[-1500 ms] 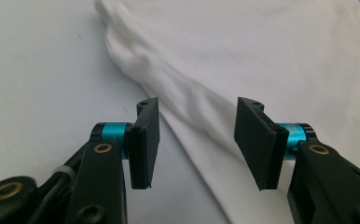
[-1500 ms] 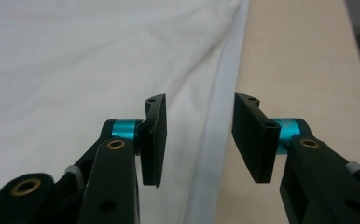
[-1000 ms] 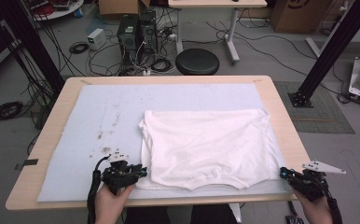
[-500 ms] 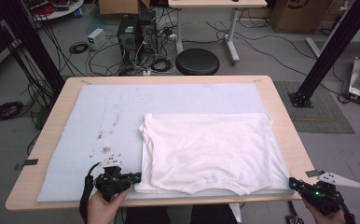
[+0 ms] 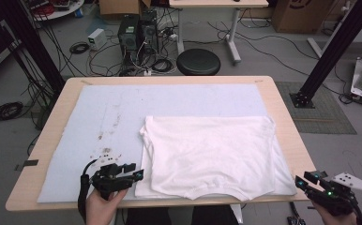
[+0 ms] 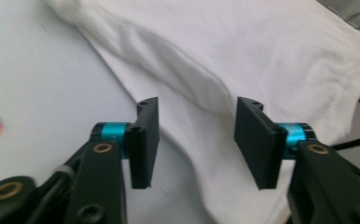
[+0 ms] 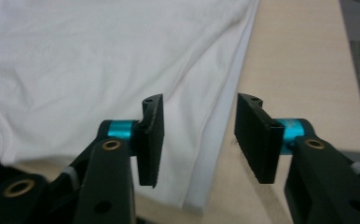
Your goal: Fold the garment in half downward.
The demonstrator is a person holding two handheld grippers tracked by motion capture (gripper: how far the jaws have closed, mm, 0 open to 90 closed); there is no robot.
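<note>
One white T-shirt [image 5: 209, 157] lay on one pale blue mat [image 5: 109, 117] covering one wooden surface [image 5: 282, 101]. Two claws were present, the left claw [image 5: 139, 175] at seven o'clock, the right claw [image 5: 301, 182] at five. One round black stool [image 5: 198, 62] stood at twelve.

White t-shirt [image 5: 212, 157] lies flat, folded, lower right of centre in the high view. Fabric mildly wrinkled. Its bottom edge runs along the frame's lower part.

Both hand-held grippers [image 5: 134, 176] [image 5: 305, 182] just opened, empty
</note>
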